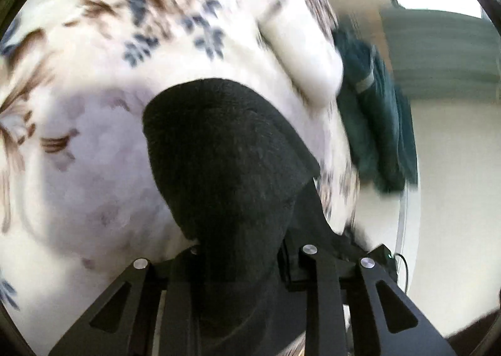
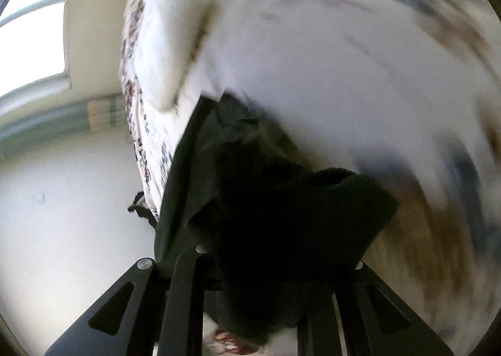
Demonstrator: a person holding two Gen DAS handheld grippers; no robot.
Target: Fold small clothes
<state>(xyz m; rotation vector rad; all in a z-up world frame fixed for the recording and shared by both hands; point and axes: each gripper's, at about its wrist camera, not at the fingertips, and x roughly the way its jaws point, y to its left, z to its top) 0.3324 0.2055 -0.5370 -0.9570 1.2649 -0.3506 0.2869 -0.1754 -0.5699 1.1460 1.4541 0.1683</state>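
Floral bedspread (image 1: 94, 80); black garment (image 1: 225, 149) between fingers (image 1: 308, 265).

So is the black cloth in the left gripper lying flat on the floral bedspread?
No, the black cloth bunches up between the left gripper's fingers, raised above the floral bedspread.
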